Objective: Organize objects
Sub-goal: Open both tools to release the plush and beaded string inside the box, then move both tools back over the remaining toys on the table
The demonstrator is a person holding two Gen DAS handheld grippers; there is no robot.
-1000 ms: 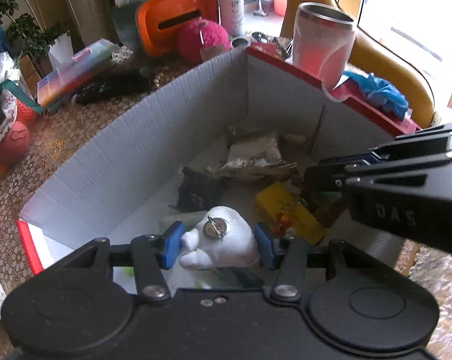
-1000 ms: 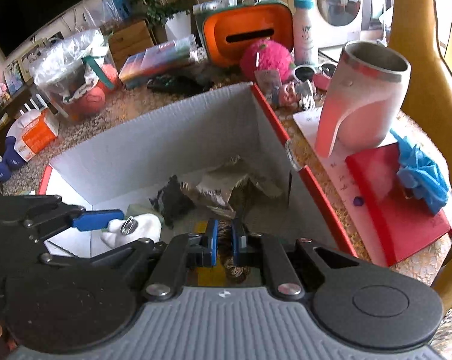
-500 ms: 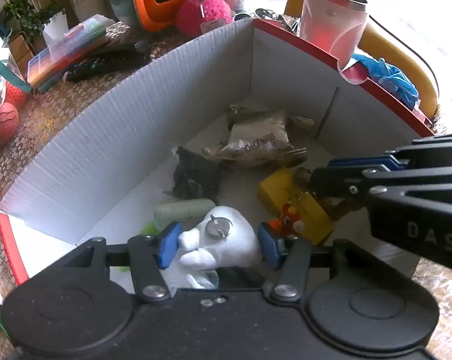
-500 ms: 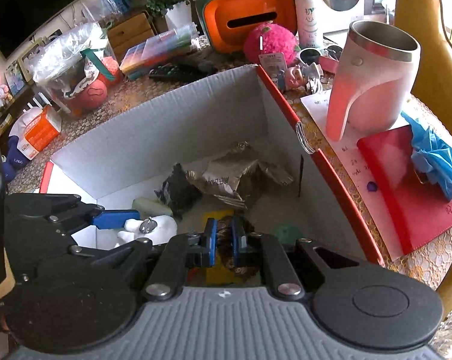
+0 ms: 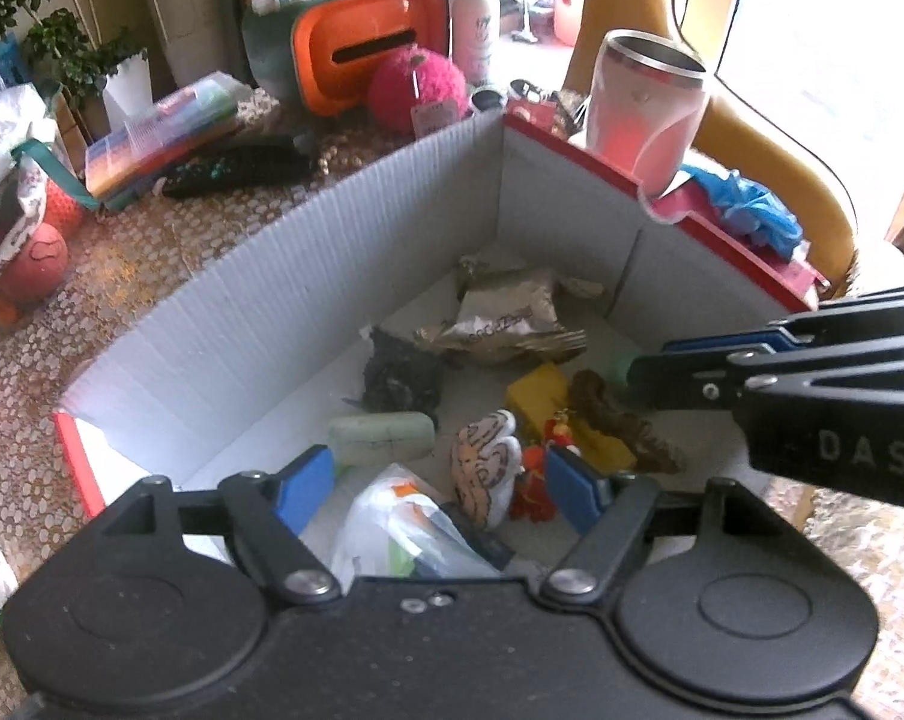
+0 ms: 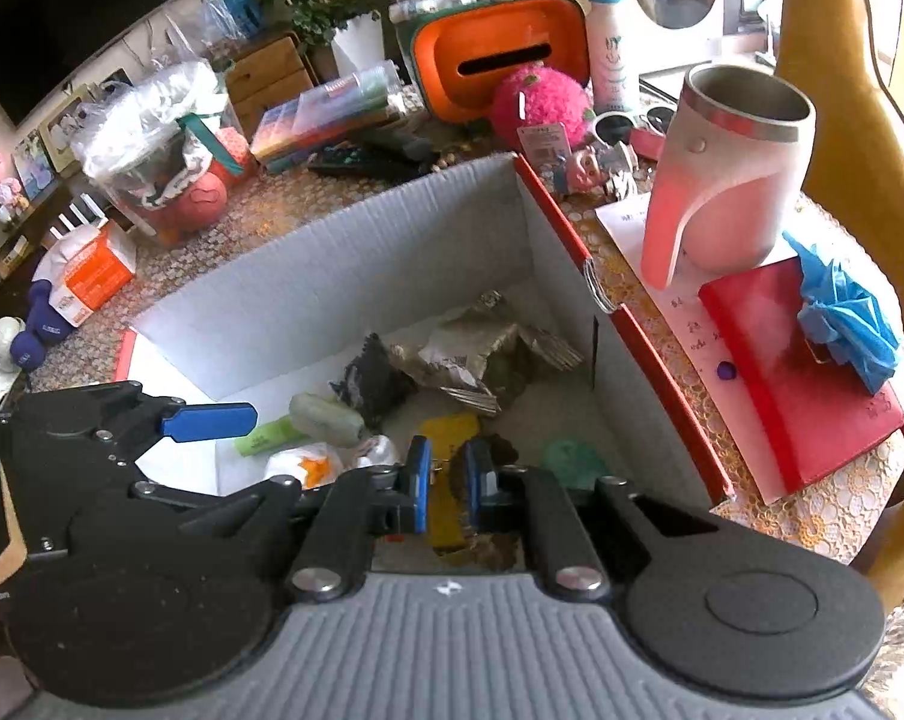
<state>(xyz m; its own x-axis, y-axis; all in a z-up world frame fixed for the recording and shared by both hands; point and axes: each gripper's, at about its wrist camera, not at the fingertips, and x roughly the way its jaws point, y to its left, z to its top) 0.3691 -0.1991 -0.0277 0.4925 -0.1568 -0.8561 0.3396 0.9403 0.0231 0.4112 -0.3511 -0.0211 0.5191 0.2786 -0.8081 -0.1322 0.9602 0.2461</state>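
Observation:
A white corrugated box (image 5: 284,312) with red edges holds several small items. My left gripper (image 5: 440,486) hovers over its near end with the jaws opening and nothing pressed between them. The white plush toy (image 5: 488,468) lies below on the box floor, beside a plastic bag (image 5: 392,516). In the right wrist view one blue finger (image 6: 209,420) of that gripper shows at the left. My right gripper (image 6: 449,477) is shut on a brown furry piece (image 5: 608,414) over the box's right side, above a yellow packet (image 5: 542,390).
Also in the box (image 6: 392,264) are a green roll (image 5: 380,444), a dark packet (image 5: 401,372) and a foil wrapper (image 5: 506,318). A pink-and-white mug (image 6: 728,180), red notebook (image 6: 800,372) and blue glove (image 6: 842,312) sit right of it. An orange tissue box (image 6: 500,54) and pink ball (image 6: 539,105) stand behind.
The left jaws have spread apart and the white plush toy has dropped from between them onto the box floor. The right gripper has kept its grip and place.

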